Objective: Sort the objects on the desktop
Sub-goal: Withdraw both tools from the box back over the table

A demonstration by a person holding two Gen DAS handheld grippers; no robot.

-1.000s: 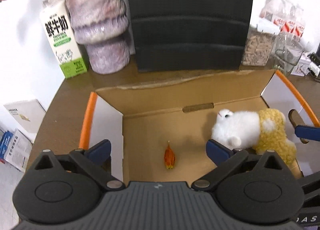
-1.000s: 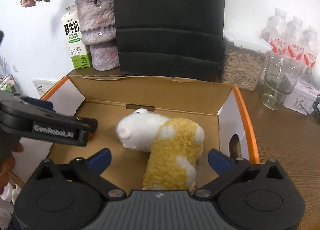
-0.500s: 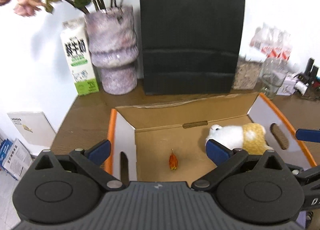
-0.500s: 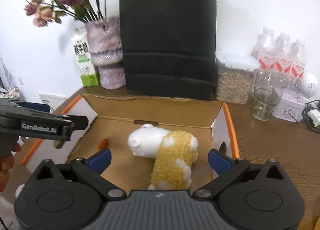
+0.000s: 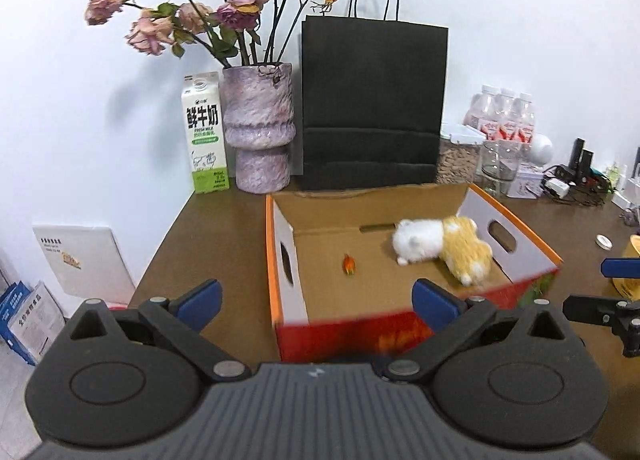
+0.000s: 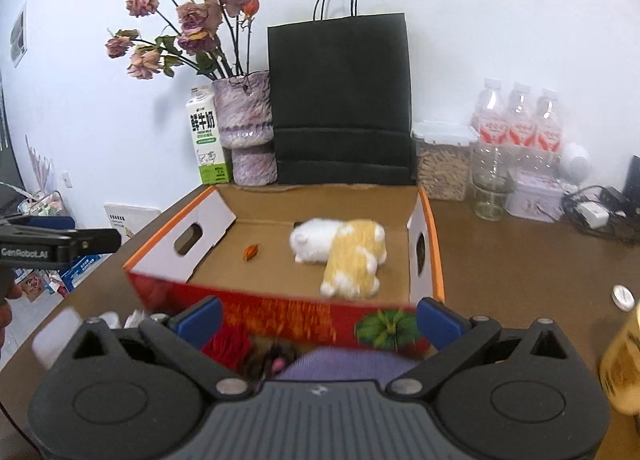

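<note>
An open cardboard box (image 5: 516,228) (image 6: 208,216) with orange rims and a red printed front stands on the brown table. Inside lie a white and yellow plush toy (image 5: 440,248) (image 6: 340,248) and a small orange object (image 5: 349,264) (image 6: 251,252). My left gripper (image 5: 316,302) is open and empty, hanging in front of the box's near wall. My right gripper (image 6: 319,320) is also open and empty, just short of that wall. Below it, a purple object (image 6: 340,360) with something dark and furry beside it lies in front of the box, partly hidden.
Behind the box stand a vase of dried roses (image 5: 258,128), a milk carton (image 5: 205,132), a black paper bag (image 5: 372,100), a food jar (image 6: 442,160), a glass (image 6: 490,188) and water bottles (image 6: 520,120). A yellow can (image 6: 624,360) and a cap (image 6: 623,297) sit at right.
Both grippers have pulled back from over the box toward me, so its red front wall now shows. Both stayed open and empty. The plush toy and the orange object have not moved.
</note>
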